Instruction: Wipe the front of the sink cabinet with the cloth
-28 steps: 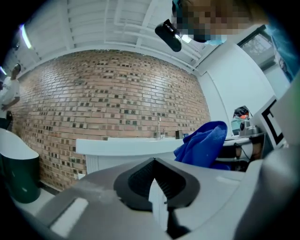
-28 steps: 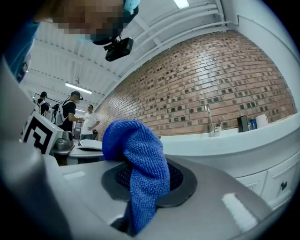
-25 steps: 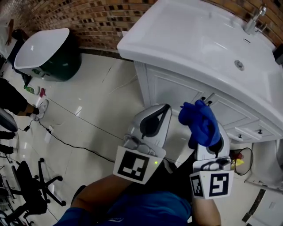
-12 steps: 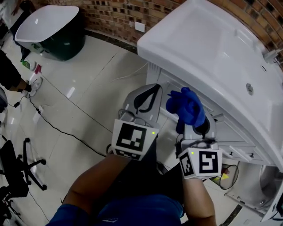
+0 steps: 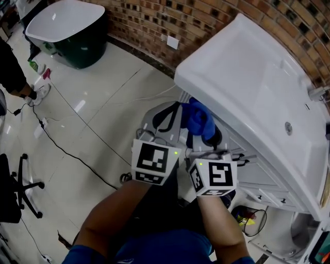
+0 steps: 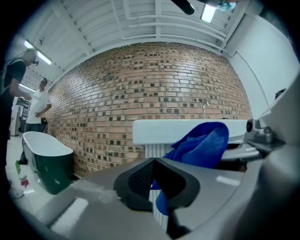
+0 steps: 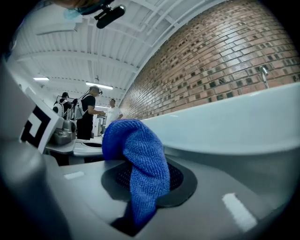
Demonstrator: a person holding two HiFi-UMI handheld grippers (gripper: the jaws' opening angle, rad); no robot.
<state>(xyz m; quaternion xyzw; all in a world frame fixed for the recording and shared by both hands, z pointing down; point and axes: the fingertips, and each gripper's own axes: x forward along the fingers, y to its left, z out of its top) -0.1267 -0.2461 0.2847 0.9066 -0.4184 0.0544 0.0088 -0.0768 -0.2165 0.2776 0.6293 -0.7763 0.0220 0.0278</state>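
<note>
The white sink cabinet (image 5: 257, 179) stands at the right under its broad white sink top (image 5: 242, 72). My right gripper (image 5: 207, 133) is shut on a blue cloth (image 5: 198, 118), which bunches up just below the sink top's near rim. In the right gripper view the cloth (image 7: 140, 164) hangs folded over the dark pads, with the sink rim (image 7: 234, 126) close beside it. My left gripper (image 5: 171, 112) sits right beside it on the left, shut with nothing held. In the left gripper view (image 6: 153, 176) the cloth (image 6: 201, 143) shows past the jaws, before the cabinet's fluted corner (image 6: 151, 151).
A brick wall (image 5: 154, 15) with a white outlet (image 5: 172, 42) runs behind. A dark green tub with a white rim (image 5: 67, 31) stands at the far left. A black cable (image 5: 67, 149) crosses the tiled floor, an office chair (image 5: 15, 191) is at the left edge, and a person's leg (image 5: 13, 67) shows there.
Both grippers have moved up and in toward the cabinet's left corner, under the sink rim. The right gripper with the cloth has closed in beside the left one.
</note>
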